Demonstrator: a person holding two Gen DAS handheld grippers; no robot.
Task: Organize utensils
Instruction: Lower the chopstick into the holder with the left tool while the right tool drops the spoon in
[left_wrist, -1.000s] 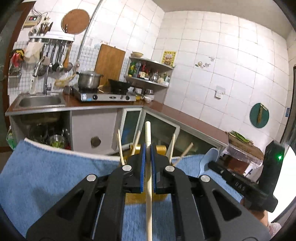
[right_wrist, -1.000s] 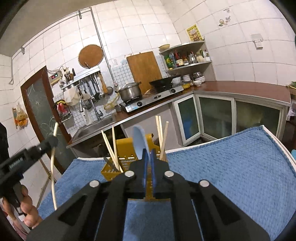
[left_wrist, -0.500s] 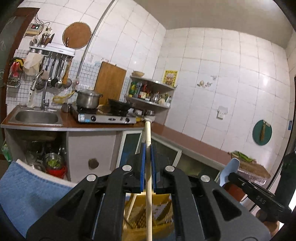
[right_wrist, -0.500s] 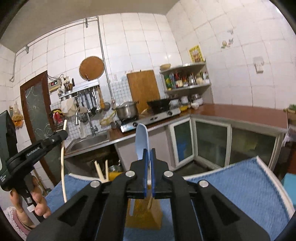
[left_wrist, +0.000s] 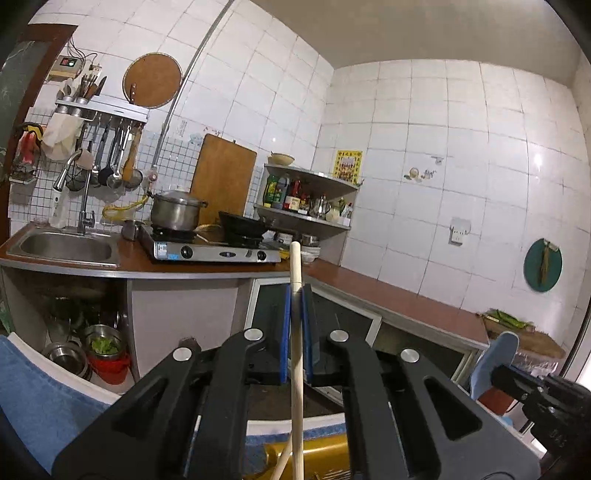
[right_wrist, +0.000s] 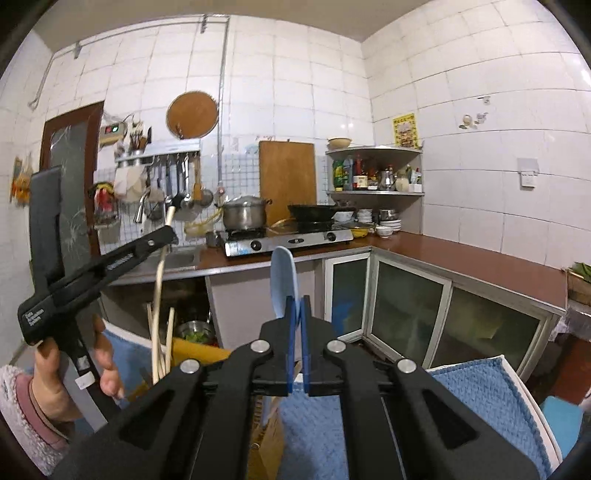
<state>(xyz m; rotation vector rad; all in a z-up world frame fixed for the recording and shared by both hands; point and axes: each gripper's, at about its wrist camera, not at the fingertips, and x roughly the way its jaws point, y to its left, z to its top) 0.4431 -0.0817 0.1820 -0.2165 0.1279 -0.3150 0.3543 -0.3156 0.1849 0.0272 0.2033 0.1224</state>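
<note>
My left gripper (left_wrist: 295, 295) is shut on a pale wooden chopstick (left_wrist: 296, 332) that stands upright between its blue pads. In the right wrist view the same left gripper (right_wrist: 168, 236) shows at the left, with the chopstick (right_wrist: 159, 273) hanging down toward the yellow utensil holder (right_wrist: 195, 352). Two more chopsticks (right_wrist: 169, 343) stand in that holder. My right gripper (right_wrist: 296, 306) is shut on a light blue spoon (right_wrist: 283, 278), bowl end up. The holder's yellow rim (left_wrist: 314, 448) shows just below my left gripper. The spoon (left_wrist: 493, 360) also appears at the right of the left wrist view.
A blue towel (right_wrist: 476, 406) covers the table under the holder. A person's hand (right_wrist: 99, 354) grips the left tool. Behind are a brown counter (right_wrist: 461, 254) with a stove (right_wrist: 288, 238), pot (right_wrist: 243, 212), sink (left_wrist: 66, 247) and glass-door cabinets (right_wrist: 406, 302).
Both grippers have risen and tilted up, so the table and holder have dropped low in view. The left gripper has moved with its chopstick over the holder; the spoon has lifted with the right.
</note>
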